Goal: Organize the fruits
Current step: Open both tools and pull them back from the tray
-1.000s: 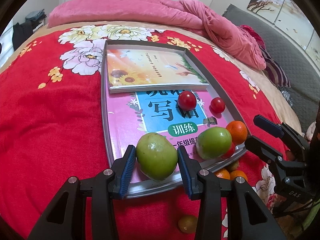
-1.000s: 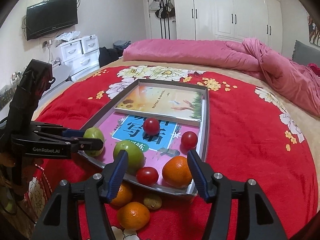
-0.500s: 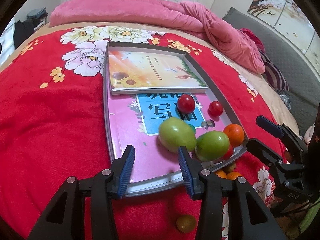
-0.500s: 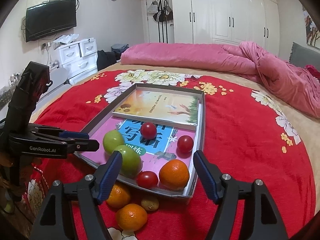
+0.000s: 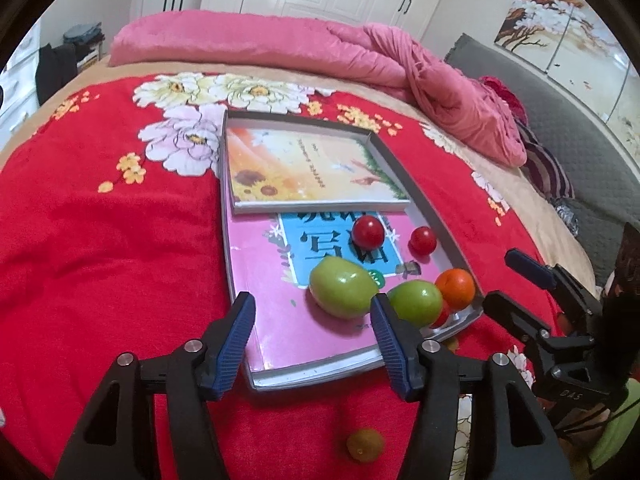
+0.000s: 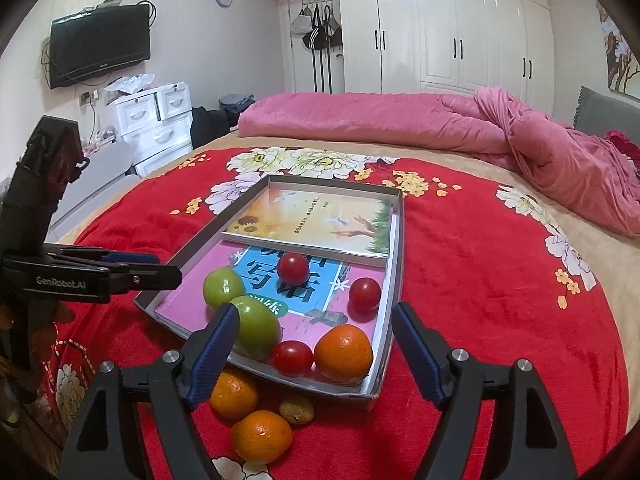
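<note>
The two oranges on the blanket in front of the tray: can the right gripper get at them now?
Probably yes. The right gripper is open, and both oranges lie bare on the red blanket below its fingers, outside the tray, nothing covering them.

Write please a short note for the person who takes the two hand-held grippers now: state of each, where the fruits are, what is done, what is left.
Left hand-held gripper: open, empty, at the tray's near edge.
Right hand-held gripper: open, empty, above the tray's near corner.
In the tray, on the books: two green fruits, three red tomatoes, one orange.
Left on the red blanket: two oranges and a small brownish fruit; another small brownish fruit shows in the left wrist view, perhaps the same one.
</note>
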Action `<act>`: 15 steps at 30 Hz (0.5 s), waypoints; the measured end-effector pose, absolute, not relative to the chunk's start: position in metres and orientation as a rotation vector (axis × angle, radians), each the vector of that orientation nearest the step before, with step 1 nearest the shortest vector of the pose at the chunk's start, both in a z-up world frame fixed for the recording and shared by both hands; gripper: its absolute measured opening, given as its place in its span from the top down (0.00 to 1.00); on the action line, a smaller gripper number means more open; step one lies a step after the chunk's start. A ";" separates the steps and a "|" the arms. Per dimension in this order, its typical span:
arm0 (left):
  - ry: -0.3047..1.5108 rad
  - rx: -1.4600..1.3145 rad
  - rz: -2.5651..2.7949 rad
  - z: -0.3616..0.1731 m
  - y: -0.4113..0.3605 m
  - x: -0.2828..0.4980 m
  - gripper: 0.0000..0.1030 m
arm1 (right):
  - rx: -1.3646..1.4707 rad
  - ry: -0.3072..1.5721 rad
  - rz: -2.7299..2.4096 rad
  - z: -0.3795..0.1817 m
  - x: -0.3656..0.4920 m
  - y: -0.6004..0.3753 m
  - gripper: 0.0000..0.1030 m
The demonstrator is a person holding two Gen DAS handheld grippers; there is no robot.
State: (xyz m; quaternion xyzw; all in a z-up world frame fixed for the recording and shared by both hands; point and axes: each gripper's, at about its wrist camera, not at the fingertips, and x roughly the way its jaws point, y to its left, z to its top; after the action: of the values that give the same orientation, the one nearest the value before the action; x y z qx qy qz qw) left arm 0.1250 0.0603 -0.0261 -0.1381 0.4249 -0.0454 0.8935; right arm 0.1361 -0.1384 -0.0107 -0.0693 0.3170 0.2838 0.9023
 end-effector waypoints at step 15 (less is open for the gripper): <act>0.799 -0.286 -0.103 -0.003 0.061 0.110 0.27 | -0.114 0.612 0.539 -0.001 0.135 -0.149 0.15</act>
State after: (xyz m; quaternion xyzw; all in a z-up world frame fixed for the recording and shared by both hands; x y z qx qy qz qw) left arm 0.1102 0.0612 -0.0026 -0.1386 0.3876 -0.0501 0.9100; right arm 0.1347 -0.1493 -0.0008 -0.0555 0.2975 0.2618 0.9165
